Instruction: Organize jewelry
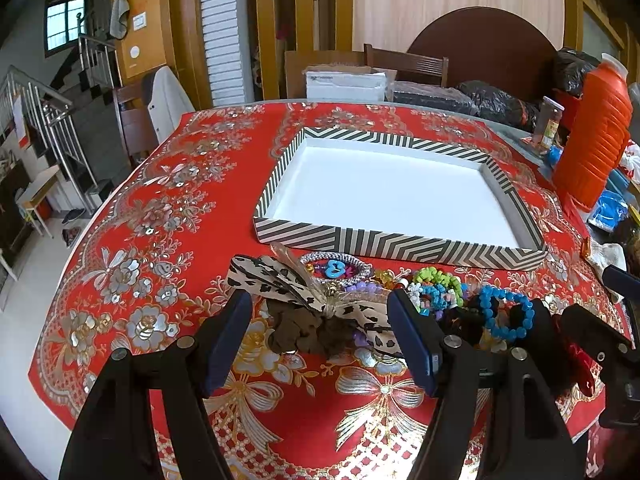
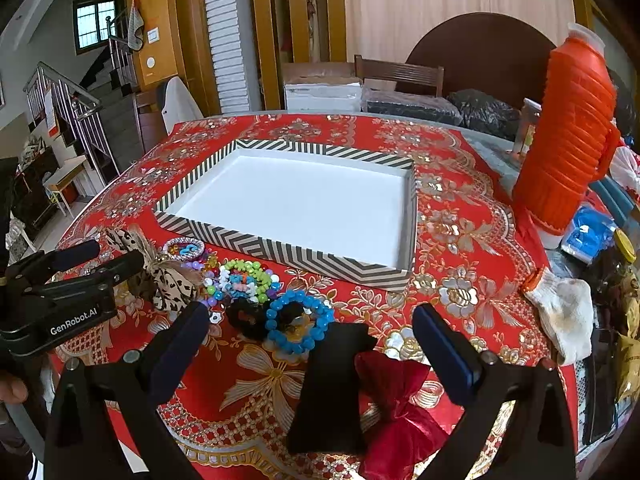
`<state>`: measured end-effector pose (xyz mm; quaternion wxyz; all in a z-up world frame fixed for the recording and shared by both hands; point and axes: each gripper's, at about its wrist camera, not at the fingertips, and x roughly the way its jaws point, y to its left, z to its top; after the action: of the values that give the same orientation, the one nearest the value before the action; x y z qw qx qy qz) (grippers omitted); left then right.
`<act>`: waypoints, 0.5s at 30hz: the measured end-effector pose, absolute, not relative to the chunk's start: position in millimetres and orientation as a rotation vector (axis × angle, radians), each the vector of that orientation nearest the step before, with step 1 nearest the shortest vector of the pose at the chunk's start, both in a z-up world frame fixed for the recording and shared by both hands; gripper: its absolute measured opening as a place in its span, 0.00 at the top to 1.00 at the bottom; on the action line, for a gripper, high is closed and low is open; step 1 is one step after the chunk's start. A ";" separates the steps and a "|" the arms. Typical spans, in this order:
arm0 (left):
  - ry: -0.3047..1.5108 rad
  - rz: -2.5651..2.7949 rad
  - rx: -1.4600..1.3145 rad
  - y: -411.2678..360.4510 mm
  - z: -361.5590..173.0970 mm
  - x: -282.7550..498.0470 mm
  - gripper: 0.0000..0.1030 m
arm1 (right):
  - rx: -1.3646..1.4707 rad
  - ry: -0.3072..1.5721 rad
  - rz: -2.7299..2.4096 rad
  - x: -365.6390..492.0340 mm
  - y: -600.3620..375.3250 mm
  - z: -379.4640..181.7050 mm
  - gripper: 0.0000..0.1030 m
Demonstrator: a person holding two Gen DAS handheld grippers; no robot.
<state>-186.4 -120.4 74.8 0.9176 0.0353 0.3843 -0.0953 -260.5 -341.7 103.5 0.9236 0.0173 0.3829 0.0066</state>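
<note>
An empty white tray with a striped rim [image 1: 396,246] [image 2: 280,246] sits mid-table. A pile of jewelry lies in front of it: a leopard-print bow [image 1: 304,296] [image 2: 168,284], a blue bead bracelet [image 1: 506,312] [image 2: 300,324], green and mixed bead bracelets [image 1: 438,284] [image 2: 248,276], a silver bangle [image 1: 336,266]. A black bow [image 2: 332,384] and red bow [image 2: 396,408] lie nearest. My left gripper [image 1: 320,336] is open, straddling the leopard bow. My right gripper [image 2: 312,352] is open over the black bow.
The red floral tablecloth [image 1: 160,240] covers the table. An orange thermos [image 2: 568,140] [image 1: 596,132], a white glove [image 2: 564,312], blue packets [image 2: 588,232] and clutter stand at the right. Chairs and boxes are beyond the far edge.
</note>
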 end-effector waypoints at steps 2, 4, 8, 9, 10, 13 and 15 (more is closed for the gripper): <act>0.793 -0.196 0.072 -120.1 74.4 -186.1 0.33 | 0.033 0.792 0.014 -259.6 -341.2 102.7 0.00; 0.796 -0.196 0.073 -119.7 73.6 -186.1 0.33 | 0.034 0.796 0.016 -259.8 -340.8 101.5 0.00; 0.809 -0.209 0.071 -118.1 73.1 -185.4 0.33 | 0.031 0.800 0.017 -259.0 -341.2 100.3 0.00; 0.815 -0.219 0.064 -115.8 74.1 -184.8 0.33 | 0.030 0.800 0.017 -259.1 -341.7 100.1 0.00; 0.820 -0.227 0.057 -113.3 74.8 -184.1 0.33 | 0.031 0.802 0.016 -259.2 -342.2 99.7 0.00; 0.840 -0.252 0.034 -101.6 77.7 -180.8 0.33 | 0.038 0.808 0.013 -259.3 -346.1 97.7 0.01; 0.853 -0.252 0.027 -93.4 78.4 -178.4 0.33 | 0.046 0.809 0.015 -259.5 -348.9 97.0 0.03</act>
<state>-178.4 -93.4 78.4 0.9026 0.0128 0.4126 -0.1220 -259.5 -348.9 97.0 0.9190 0.0222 0.3935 0.0075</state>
